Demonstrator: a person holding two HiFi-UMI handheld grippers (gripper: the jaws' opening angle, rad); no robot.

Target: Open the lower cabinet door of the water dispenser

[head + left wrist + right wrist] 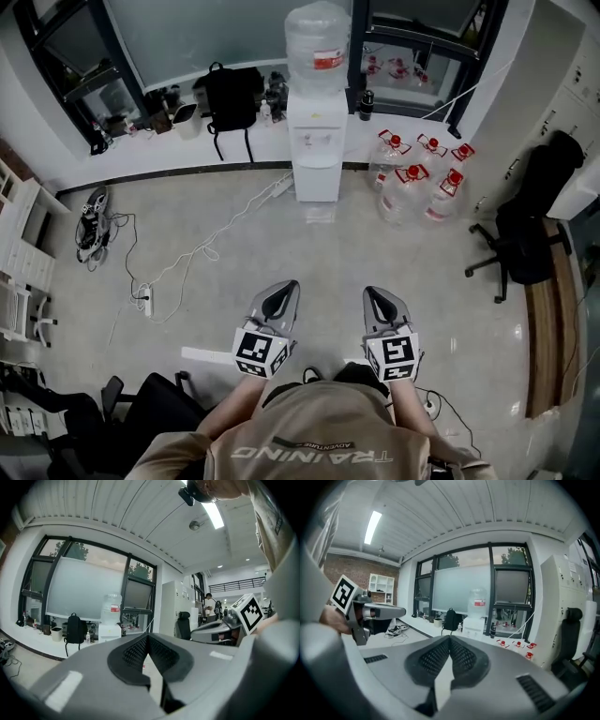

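Straight ahead of both claws, well apart across the floor [412, 258], stands the water dispenser [316, 131], its upright lower cabinet door [317, 181] facing them. The left claw [282, 291] and right claw [375, 295] are closed on nothing, and neither looks clearly nearer.

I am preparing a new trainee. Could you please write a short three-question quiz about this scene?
1. True or false: the left gripper touches the tall white water dispenser with the clear bottle on top.
2. What stands on the floor right of the dispenser in the head view? A clear plastic jugs with red caps; B green crates; C a red bucket.
3. Are the jaws of the right gripper open or shut?
Key: 1 false; 2 A; 3 shut.
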